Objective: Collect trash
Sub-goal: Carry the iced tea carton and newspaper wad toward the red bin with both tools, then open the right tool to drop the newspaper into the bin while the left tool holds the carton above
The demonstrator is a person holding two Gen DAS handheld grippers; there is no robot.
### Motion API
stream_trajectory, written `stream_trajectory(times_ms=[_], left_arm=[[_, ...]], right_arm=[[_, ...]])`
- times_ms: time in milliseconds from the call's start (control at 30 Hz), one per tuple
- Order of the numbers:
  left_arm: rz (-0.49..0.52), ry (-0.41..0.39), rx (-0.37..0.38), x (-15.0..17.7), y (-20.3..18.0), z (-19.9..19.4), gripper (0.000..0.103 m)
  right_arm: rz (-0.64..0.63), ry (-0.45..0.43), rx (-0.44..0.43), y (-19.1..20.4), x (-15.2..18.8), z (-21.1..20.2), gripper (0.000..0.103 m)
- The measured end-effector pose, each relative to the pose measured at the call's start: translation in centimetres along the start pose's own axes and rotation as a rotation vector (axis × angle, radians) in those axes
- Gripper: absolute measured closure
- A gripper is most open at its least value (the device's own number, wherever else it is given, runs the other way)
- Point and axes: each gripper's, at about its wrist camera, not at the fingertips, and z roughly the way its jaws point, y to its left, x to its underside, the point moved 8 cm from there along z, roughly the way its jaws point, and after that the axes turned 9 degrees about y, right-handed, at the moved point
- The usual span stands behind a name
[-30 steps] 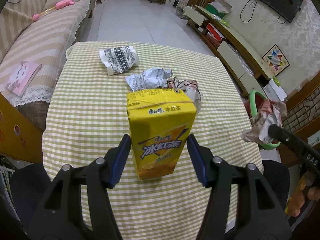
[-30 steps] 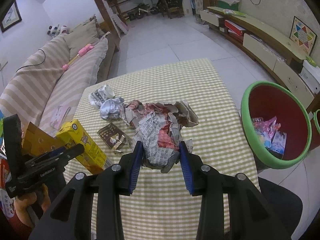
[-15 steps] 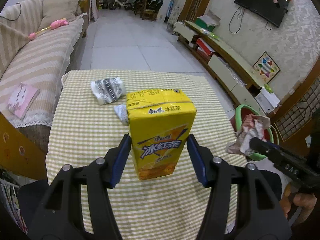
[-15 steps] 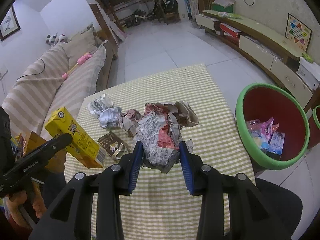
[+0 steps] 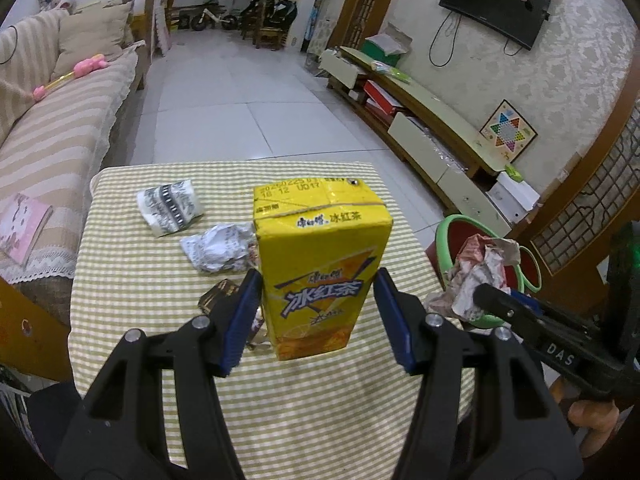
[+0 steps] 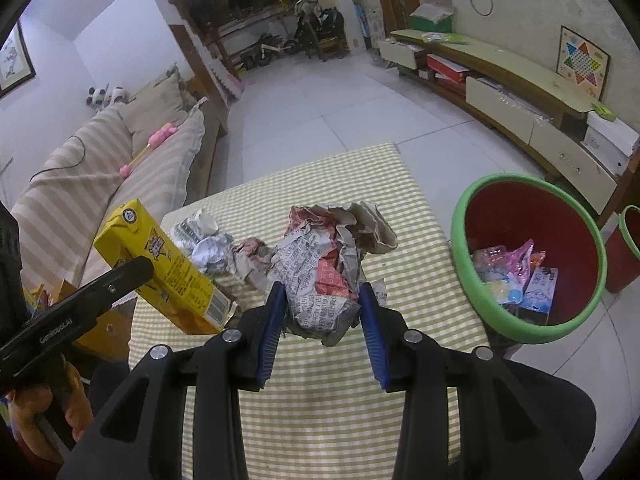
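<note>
worktop [image 5: 132,280] under green check cloth, red bin with green rim [image 6: 532,332] beside it holding wrappers, left gripper [image 5: 316,312] with jaws clamped on yellow tea carton [image 5: 320,264] raised above cloth, right gripper [image 6: 322,320] with jaws clamped on crumpled newspaper wad [image 6: 324,276], smaller paper scraps [image 5: 216,248] lying on cloth

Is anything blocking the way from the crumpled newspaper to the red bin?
Nothing visible. The right tool holds the crumpled newspaper above the checked tablecloth, and the red bin beside the table is open-topped.
</note>
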Motion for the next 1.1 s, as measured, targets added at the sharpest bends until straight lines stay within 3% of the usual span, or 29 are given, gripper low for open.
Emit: stream_trajectory(times_ms=[633, 1100], left_arm=[[0.078, 0.011, 0.005, -1.3, -4.4, 1.2, 0.047], [0.198, 0.013, 0.059, -3.5, -12.0, 3.9, 0.047]], right_arm=[[0.124, -0.032, 0.033, -6.5, 0.2, -1.1, 0.066], [0.218, -0.069, 0.096, -14.0, 0.2, -3.2, 0.066]])
